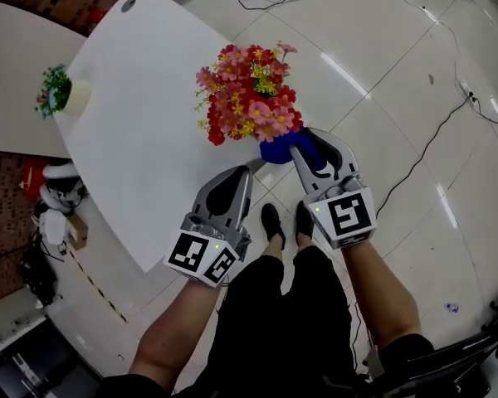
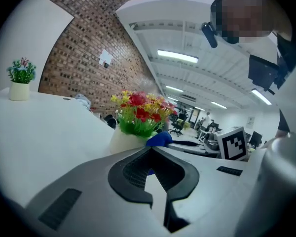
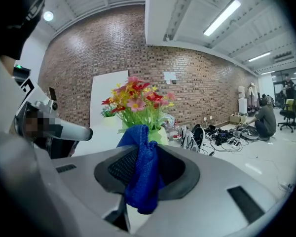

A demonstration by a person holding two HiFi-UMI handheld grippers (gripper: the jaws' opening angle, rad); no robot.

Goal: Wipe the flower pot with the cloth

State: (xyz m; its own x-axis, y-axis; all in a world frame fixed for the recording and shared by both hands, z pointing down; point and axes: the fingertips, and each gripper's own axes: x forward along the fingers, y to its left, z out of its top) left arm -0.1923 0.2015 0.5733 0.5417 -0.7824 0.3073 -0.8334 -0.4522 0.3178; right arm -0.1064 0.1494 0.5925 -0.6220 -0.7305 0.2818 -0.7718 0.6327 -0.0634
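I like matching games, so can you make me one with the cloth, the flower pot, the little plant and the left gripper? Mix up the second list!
Things:
1. cloth
2. flower pot
3. little plant
4. left gripper

Matches:
A. jaws together, holding nothing
B. alone at the far edge of the table
C. blue, pinched in the right gripper
D. full of red, pink and yellow flowers

Pairs: 1-C, 2-D, 3-B, 4-A
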